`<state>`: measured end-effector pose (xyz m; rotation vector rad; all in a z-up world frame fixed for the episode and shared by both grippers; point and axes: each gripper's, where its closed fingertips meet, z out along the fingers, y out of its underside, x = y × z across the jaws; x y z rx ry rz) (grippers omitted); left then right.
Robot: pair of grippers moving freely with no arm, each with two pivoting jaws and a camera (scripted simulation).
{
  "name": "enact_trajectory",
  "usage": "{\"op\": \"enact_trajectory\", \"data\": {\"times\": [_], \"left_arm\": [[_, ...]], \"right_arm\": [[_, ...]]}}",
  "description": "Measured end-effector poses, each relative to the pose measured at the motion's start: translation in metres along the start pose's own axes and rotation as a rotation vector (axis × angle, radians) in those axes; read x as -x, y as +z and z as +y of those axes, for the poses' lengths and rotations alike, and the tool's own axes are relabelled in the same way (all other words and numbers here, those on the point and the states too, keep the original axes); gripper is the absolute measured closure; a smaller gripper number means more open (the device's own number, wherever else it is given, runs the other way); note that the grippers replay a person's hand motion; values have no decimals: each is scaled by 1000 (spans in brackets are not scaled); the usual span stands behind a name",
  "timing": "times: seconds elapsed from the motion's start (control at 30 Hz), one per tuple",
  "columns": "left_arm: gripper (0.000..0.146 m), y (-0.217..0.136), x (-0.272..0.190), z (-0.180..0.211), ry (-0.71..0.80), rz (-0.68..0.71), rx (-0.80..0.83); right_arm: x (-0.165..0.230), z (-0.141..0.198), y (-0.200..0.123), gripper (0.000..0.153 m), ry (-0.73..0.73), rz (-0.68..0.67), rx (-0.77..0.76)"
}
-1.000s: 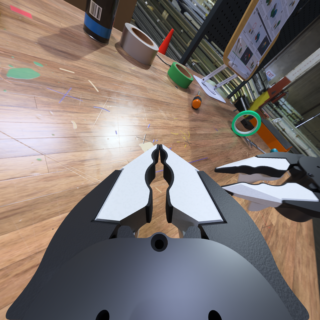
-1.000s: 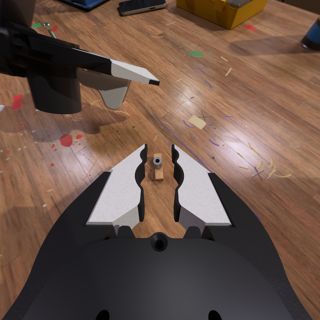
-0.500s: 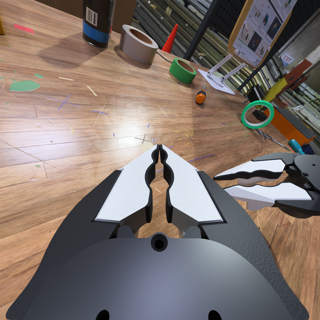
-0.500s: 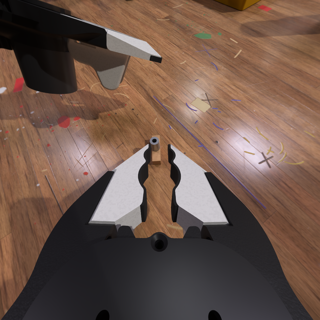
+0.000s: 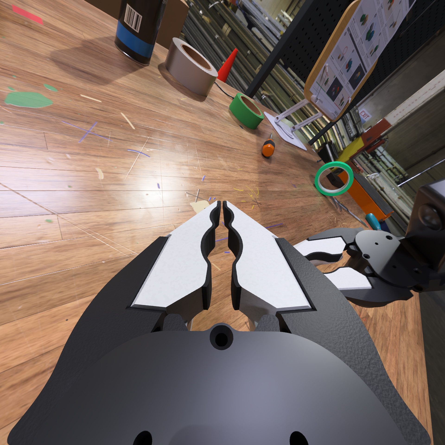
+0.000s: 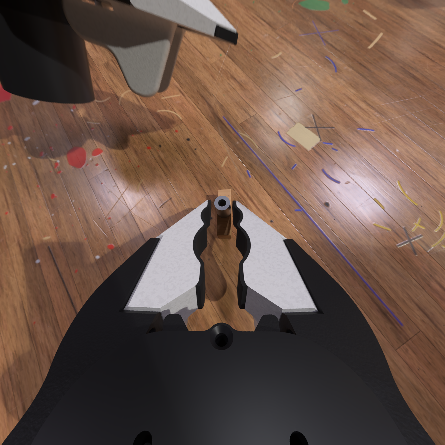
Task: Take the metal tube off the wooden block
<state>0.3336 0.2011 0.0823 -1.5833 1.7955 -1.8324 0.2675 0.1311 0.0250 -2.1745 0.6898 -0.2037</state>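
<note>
**Inspector:** Report the right claw (image 6: 221, 204).

**Assistant:** Its two fingers stand apart, one on either side of the metal tube (image 6: 222, 206). The tube sits between the fingertips (image 6: 207, 204); whether the pads touch its wall cannot be told. Nothing is gripped.

**Inspector:** Position of the tube?

**Assistant:** Upright on the wooden block (image 6: 224, 228), open bore facing the camera. The block lies flat on the table (image 6: 337, 84), running lengthwise between the right claw's fingers, its far end showing just past the tube.

**Inspector:** The left claw (image 5: 221, 204)?

**Assistant:** Fingers drawn together with only a hairline gap at the tips, holding nothing. It hangs above the table, near the right claw and to its left; in the right wrist view it fills the upper left corner (image 6: 226, 36).

**Inspector:** Other items on the table?

**Assistant:** At the far edge: a dark can with a blue band (image 5: 139, 31), a grey tape roll (image 5: 192, 67), a green tape roll (image 5: 246, 112), an orange-handled screwdriver (image 5: 267, 148), and a thin green ring (image 5: 334, 178) standing on edge. Paint flecks and pen marks cover the boards.
</note>
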Motion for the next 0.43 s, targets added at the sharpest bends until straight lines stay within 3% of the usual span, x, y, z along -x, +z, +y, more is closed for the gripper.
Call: {"op": "enact_trajectory", "data": {"times": [0.23, 0.43], "left_arm": [[143, -2, 4, -3, -30, 13, -17], [135, -2, -11, -5, 74, 62, -32]], "right_arm": [[3, -7, -3, 141, -82, 36, 7], [-7, -30, -48, 141, 1, 64, -161]]}}
